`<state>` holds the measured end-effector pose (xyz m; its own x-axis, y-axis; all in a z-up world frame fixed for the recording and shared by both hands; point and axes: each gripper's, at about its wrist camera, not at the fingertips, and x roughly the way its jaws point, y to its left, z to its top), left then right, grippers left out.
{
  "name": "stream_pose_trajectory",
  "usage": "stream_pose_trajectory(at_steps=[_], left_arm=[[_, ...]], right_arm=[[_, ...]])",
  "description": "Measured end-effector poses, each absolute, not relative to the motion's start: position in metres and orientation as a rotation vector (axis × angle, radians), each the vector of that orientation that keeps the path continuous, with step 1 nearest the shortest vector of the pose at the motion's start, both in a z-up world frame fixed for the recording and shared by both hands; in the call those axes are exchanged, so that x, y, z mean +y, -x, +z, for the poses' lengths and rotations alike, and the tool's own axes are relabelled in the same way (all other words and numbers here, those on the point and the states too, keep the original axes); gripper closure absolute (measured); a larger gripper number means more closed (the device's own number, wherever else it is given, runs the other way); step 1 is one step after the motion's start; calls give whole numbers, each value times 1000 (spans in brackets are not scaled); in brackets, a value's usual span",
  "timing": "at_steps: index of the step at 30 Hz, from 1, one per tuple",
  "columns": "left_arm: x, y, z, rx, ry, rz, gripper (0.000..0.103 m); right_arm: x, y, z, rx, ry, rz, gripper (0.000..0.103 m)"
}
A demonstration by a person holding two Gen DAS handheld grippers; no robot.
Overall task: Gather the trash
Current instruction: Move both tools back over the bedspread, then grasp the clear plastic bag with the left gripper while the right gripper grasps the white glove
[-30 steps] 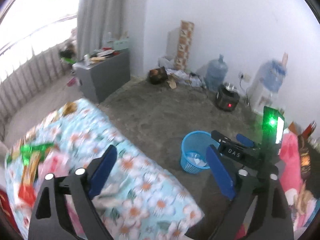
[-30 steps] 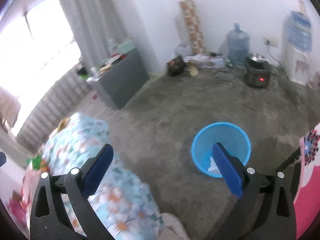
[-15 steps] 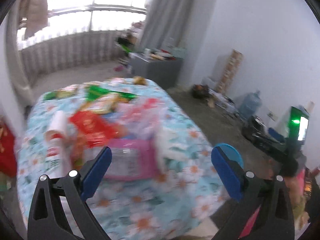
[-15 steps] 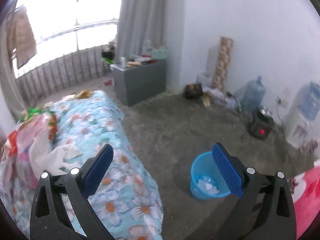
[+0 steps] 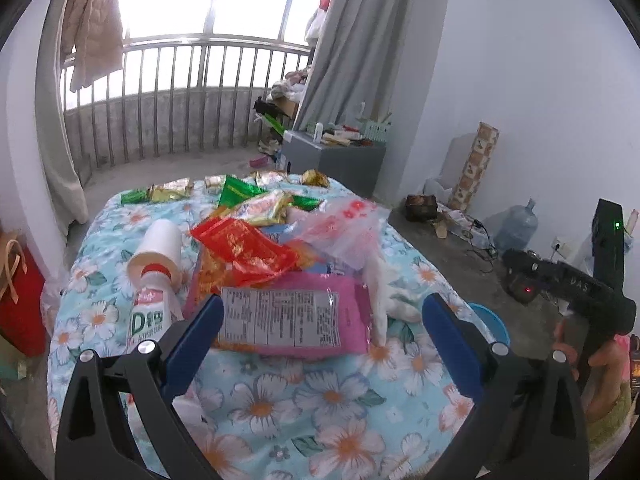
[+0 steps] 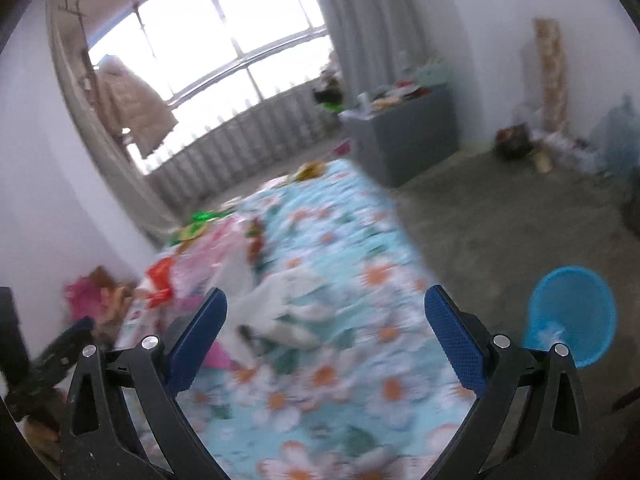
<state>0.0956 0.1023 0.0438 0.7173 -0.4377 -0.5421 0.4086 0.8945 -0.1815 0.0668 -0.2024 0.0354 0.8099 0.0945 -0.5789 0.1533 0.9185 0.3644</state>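
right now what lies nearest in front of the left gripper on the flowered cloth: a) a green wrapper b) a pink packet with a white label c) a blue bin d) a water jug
b: the pink packet lies between the open fingers of the left gripper, while the green wrapper sits at the far end of the cloth.
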Motion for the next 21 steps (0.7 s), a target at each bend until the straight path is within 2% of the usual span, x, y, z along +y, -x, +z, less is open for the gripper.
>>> stream_pose_trajectory(at_steps=[3,10,21], left_arm=[[98,-103,42,598,66,-484,8],[86,-140,33,664,192,-498,29],[82,-194,7,835,402,-489,51]], right_arm=[[-185,-81,24,661,-423,49,11],[-158,-125,0,749,-498,229,29],[-137,-162,-19,811,-530,344,52]])
